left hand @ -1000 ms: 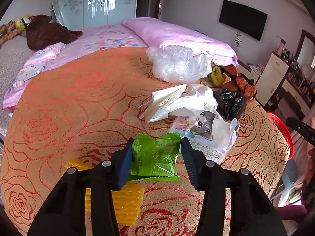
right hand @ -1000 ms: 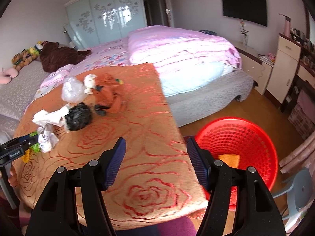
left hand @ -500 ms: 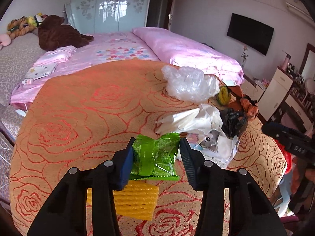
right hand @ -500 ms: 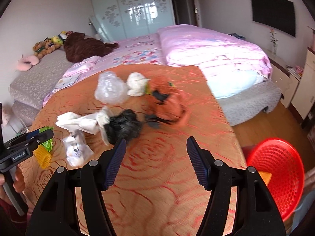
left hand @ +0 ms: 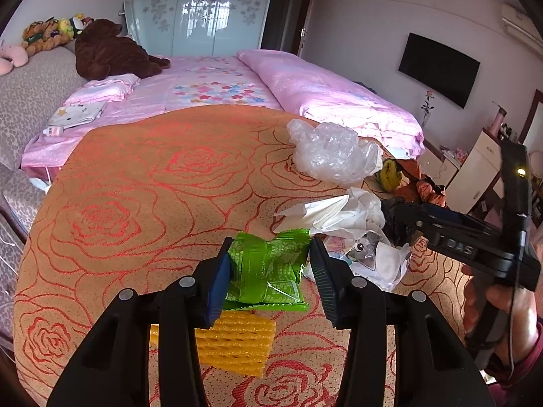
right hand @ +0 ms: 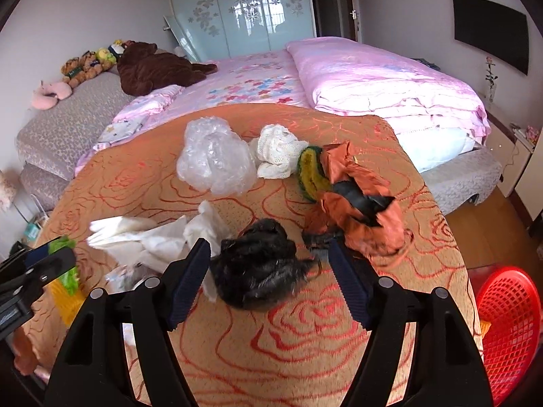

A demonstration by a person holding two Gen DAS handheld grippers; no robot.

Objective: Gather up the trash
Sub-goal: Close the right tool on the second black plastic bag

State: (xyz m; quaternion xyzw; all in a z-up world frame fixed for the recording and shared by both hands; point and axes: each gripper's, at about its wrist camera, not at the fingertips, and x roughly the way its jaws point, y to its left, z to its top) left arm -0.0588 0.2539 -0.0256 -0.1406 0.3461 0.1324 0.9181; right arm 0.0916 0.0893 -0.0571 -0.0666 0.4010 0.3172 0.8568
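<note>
My left tongs [left hand: 269,271] were low over the bed and pinched the green wrapper [left hand: 264,273] from both sides. A yellow wavy piece [left hand: 237,342] lay just under it. My right tongs [right hand: 266,271] were spread wide, with the black bag [right hand: 261,264] sitting between the tips, not squeezed. White paper [right hand: 152,237] lay to its left and an orange cloth [right hand: 356,203] to its right. All the trash sat on the orange rose blanket [right hand: 288,339]. Past it was a pink bed [right hand: 373,78]. The red basket [right hand: 509,332] stood on the floor, near right.
</note>
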